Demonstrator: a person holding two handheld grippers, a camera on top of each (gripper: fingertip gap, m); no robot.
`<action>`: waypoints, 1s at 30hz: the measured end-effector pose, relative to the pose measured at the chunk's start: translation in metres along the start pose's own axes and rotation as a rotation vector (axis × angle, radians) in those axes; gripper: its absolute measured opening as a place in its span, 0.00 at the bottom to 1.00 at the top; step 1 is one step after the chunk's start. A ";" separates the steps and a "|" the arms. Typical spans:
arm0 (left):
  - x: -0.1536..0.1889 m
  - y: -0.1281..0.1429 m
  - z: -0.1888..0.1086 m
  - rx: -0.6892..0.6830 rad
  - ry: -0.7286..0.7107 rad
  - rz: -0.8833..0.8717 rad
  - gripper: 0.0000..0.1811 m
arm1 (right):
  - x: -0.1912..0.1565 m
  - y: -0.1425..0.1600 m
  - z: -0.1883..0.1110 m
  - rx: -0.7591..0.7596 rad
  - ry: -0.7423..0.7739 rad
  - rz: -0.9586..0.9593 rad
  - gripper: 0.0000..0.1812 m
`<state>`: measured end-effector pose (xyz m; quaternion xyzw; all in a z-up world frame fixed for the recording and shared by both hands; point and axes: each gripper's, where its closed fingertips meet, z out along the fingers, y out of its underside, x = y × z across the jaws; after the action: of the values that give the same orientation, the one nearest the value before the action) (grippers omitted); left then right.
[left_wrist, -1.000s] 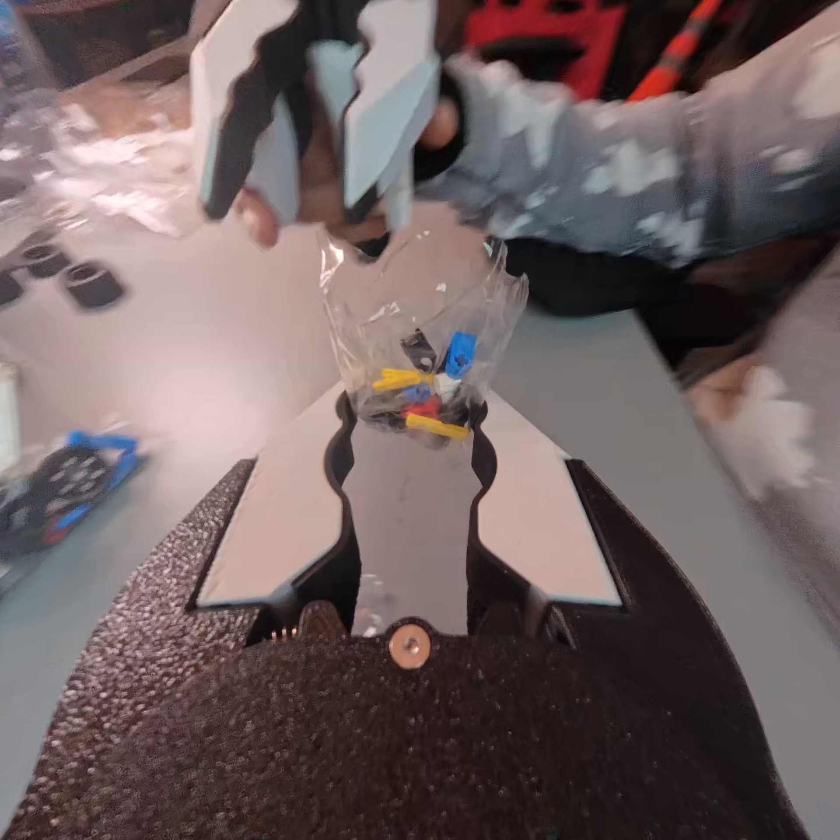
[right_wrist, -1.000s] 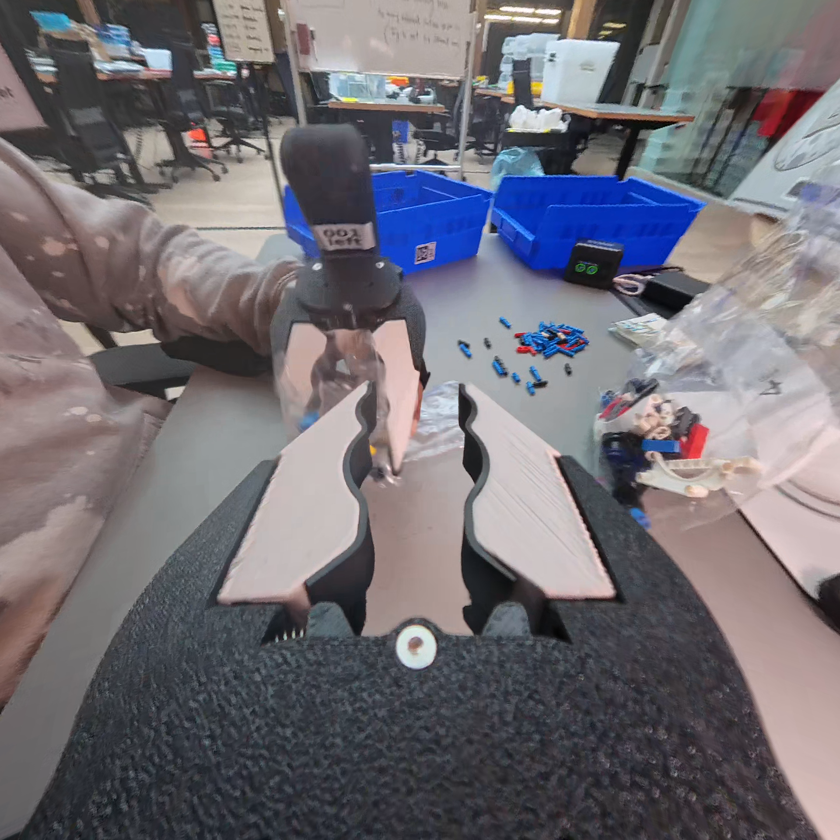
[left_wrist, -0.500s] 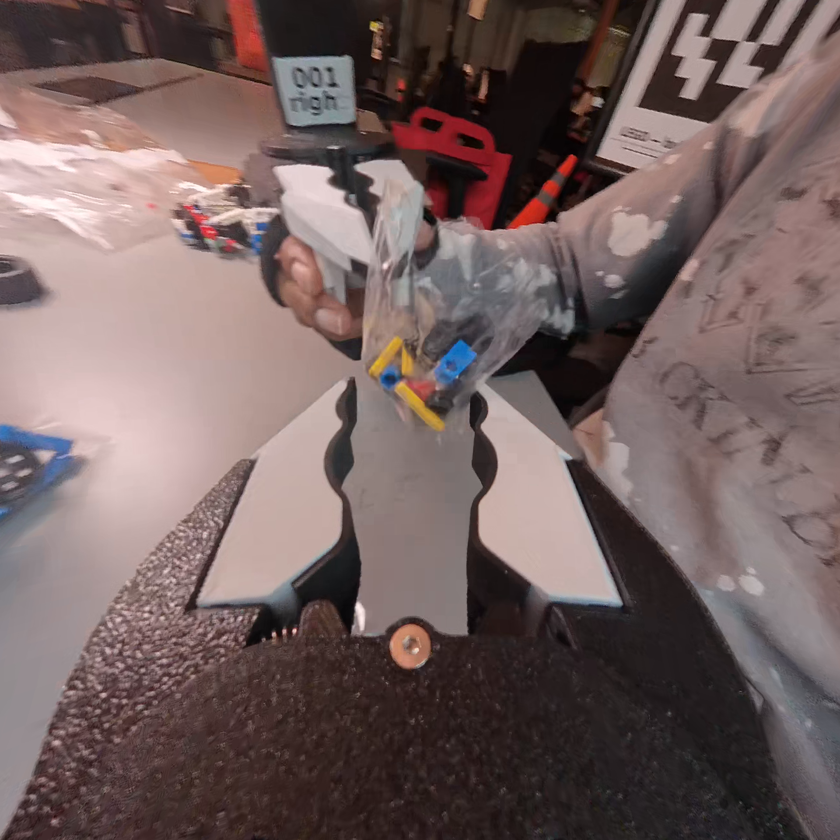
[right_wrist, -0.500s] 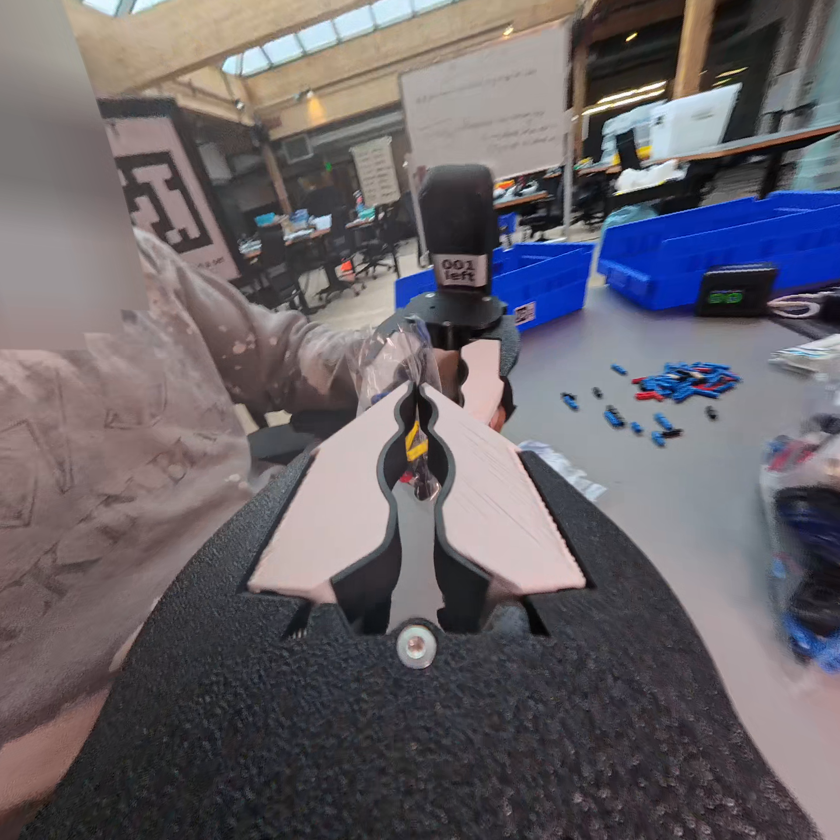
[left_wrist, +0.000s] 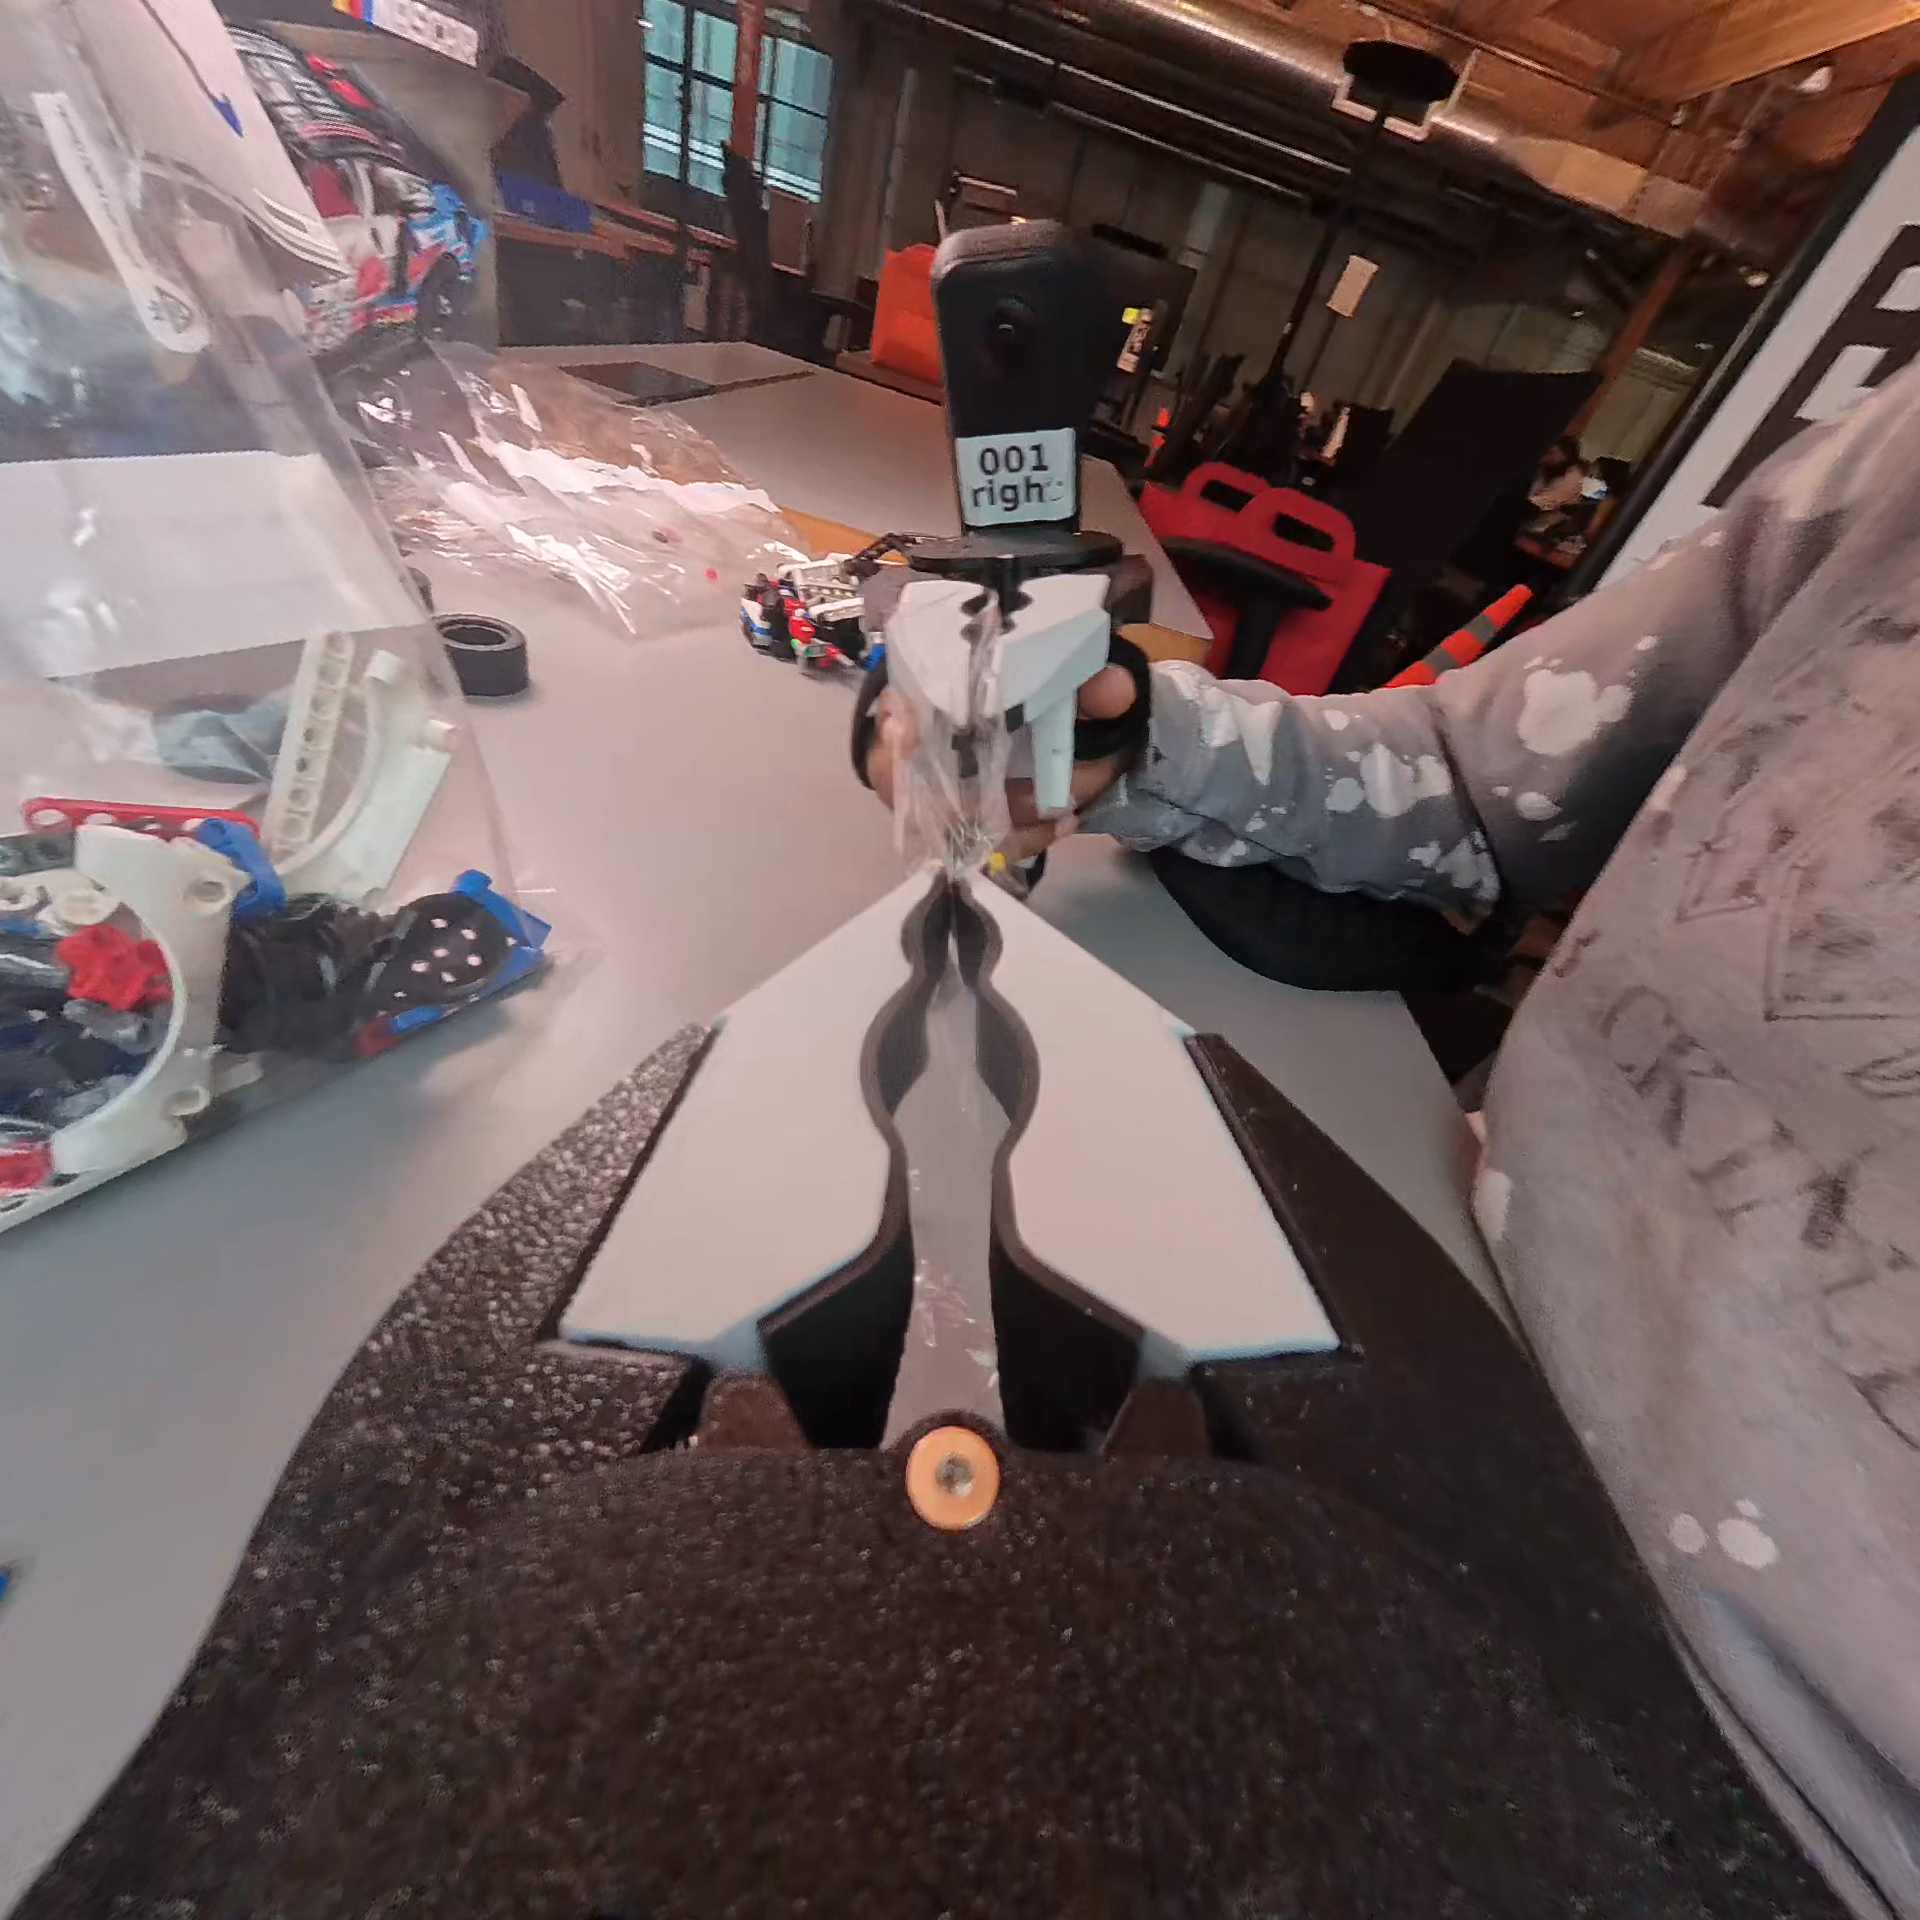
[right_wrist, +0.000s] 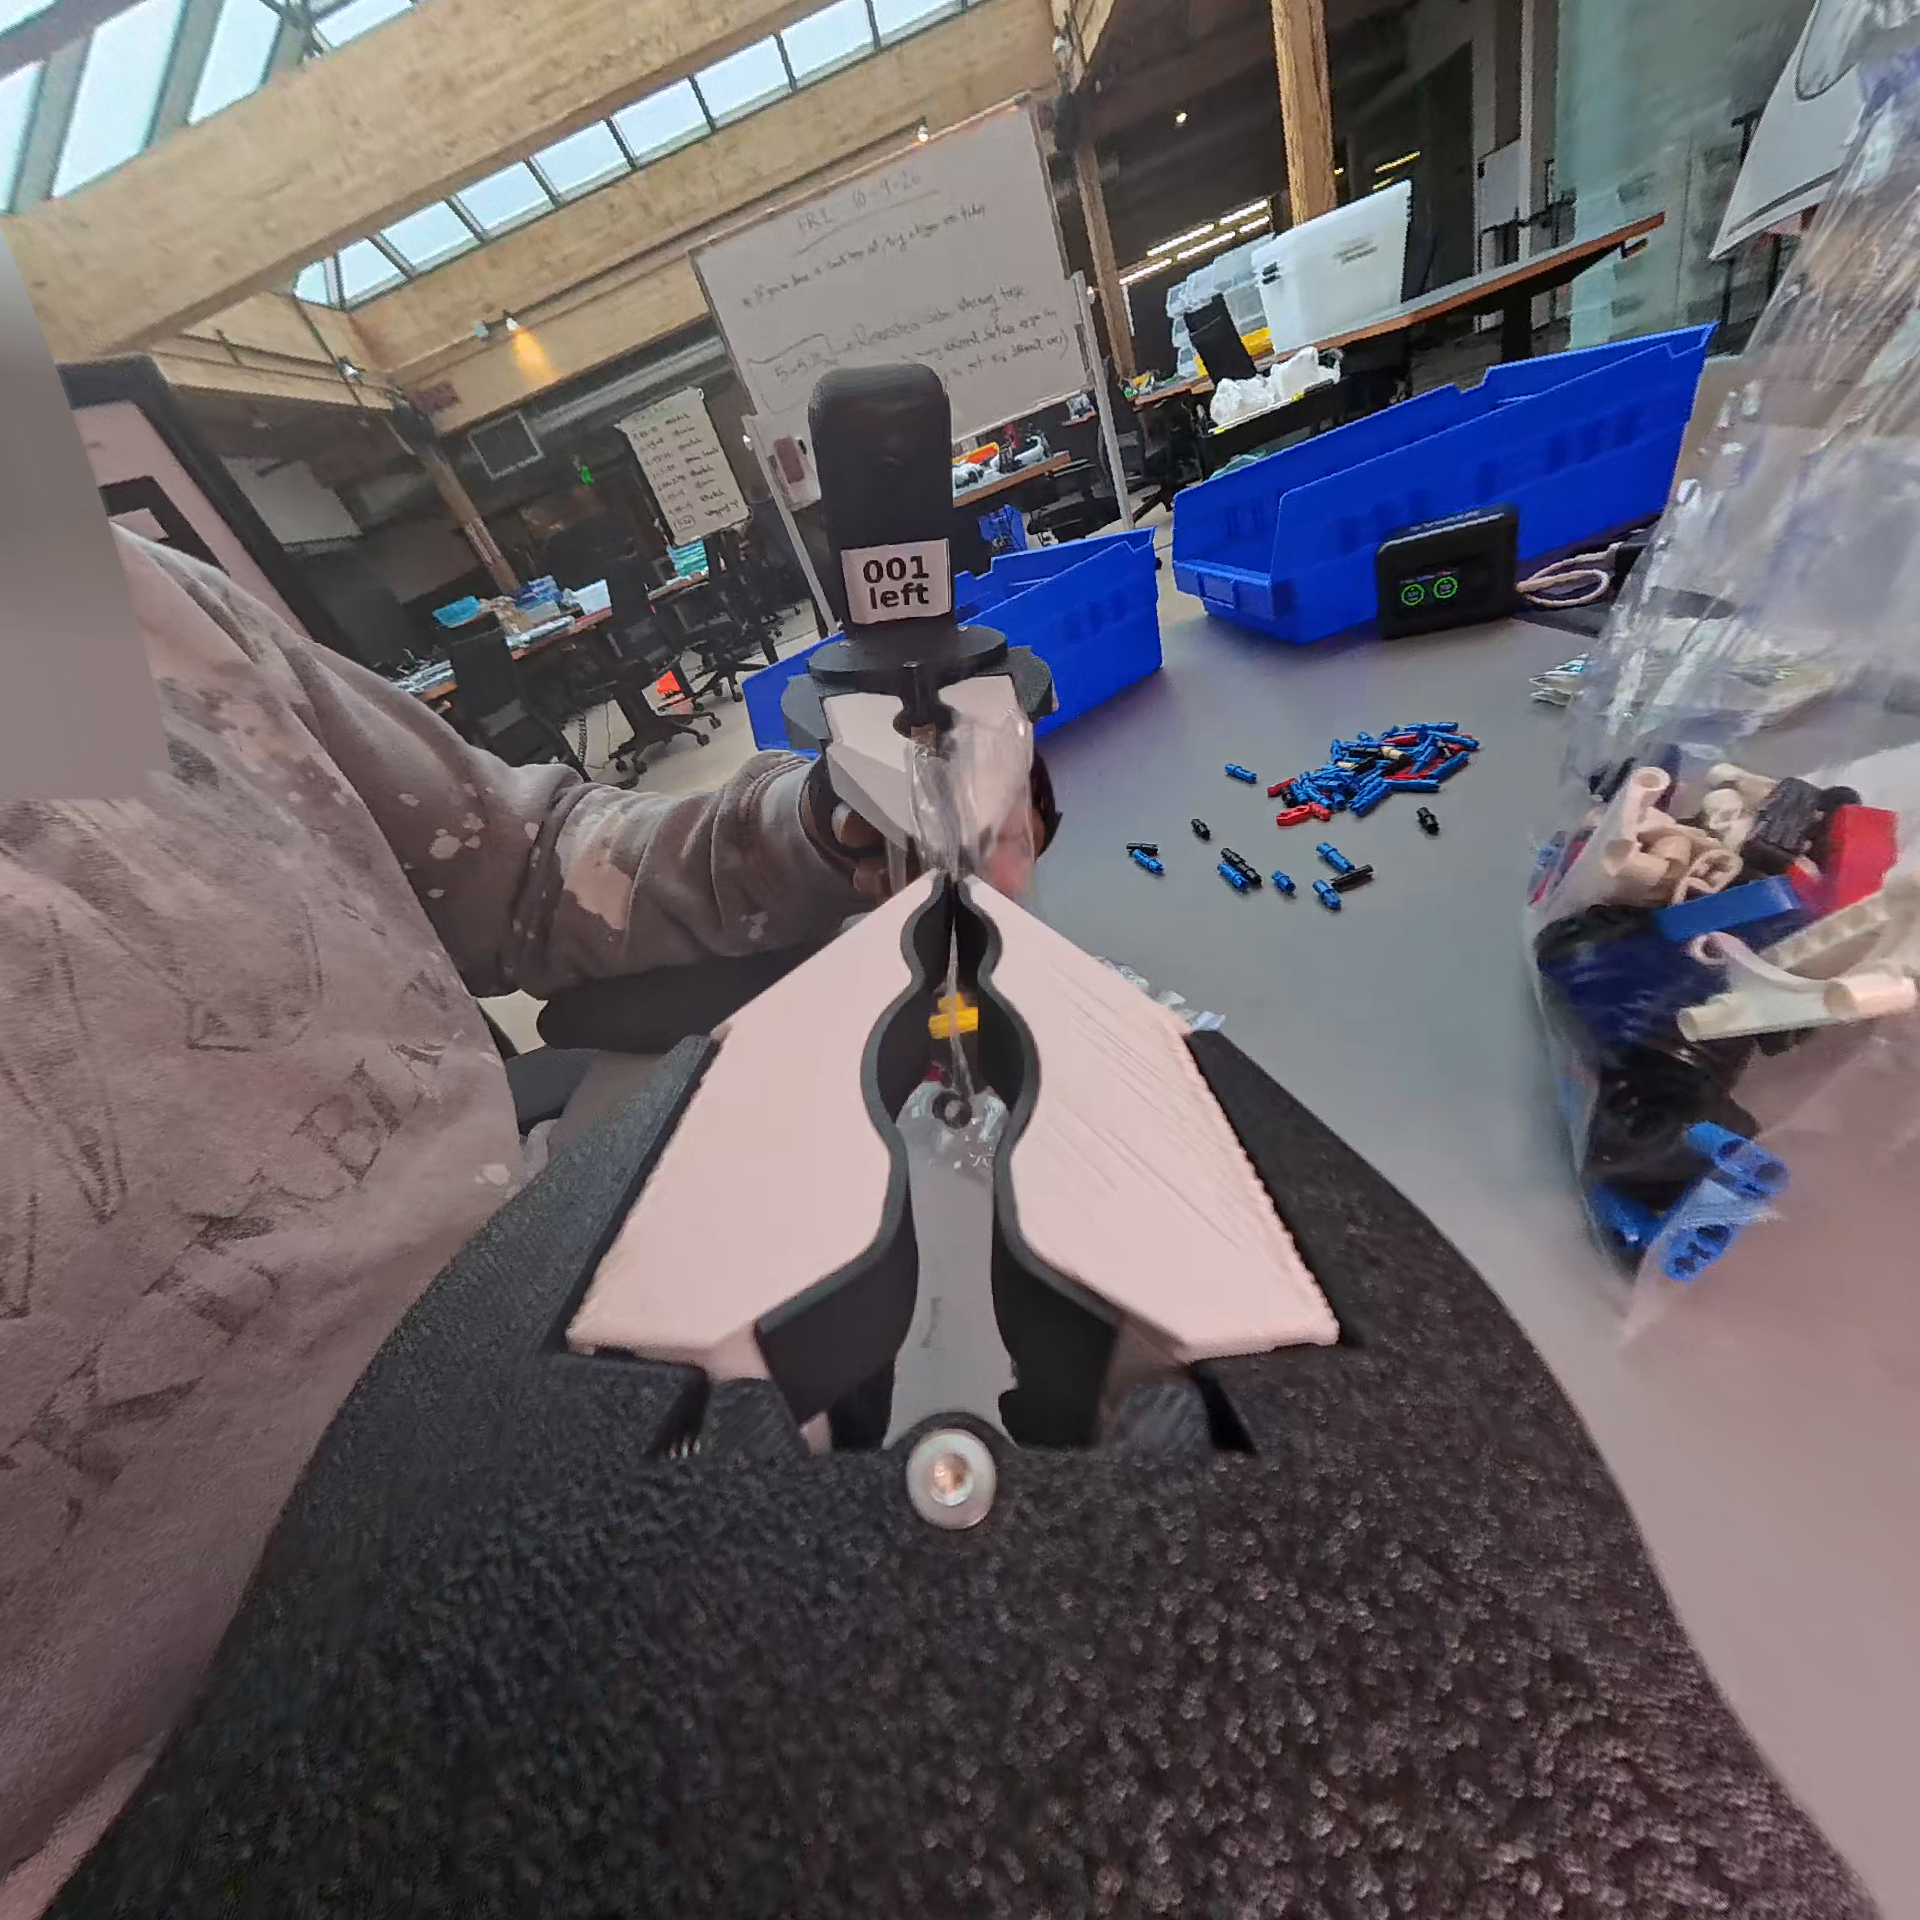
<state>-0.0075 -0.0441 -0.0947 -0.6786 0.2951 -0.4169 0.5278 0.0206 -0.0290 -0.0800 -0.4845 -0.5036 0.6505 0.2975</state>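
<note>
Two grippers face each other above one grey table (right_wrist: 1299, 987), both clenched on one small clear bag (left_wrist: 951, 769). The left gripper (left_wrist: 951, 883) pinches one edge at its fingertips; the right gripper (right_wrist: 951, 883) pinches the opposite edge. One yellow piece (right_wrist: 951, 1018) shows between the right fingers; the bag's other contents are hard to make out. Two blue bins (right_wrist: 1434, 488) stand behind a heap of small pins (right_wrist: 1371, 769). A larger bag of parts (left_wrist: 187, 935) is cut off at the frame edge.
</note>
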 end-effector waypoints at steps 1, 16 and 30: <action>0.003 0.000 -0.001 -0.006 0.026 -0.017 0.00 | 0.001 0.001 -0.003 -0.008 -0.009 -0.003 0.00; -0.011 -0.001 -0.009 0.001 -0.008 -0.112 0.00 | 0.019 0.025 0.002 -0.119 0.074 -0.008 0.26; -0.011 -0.004 -0.006 0.034 0.009 -0.224 0.28 | 0.006 0.017 0.006 -0.078 0.008 0.056 0.00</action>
<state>-0.0182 -0.0362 -0.0927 -0.6963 0.2128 -0.4813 0.4881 0.0141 -0.0311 -0.0983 -0.5121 -0.5135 0.6367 0.2620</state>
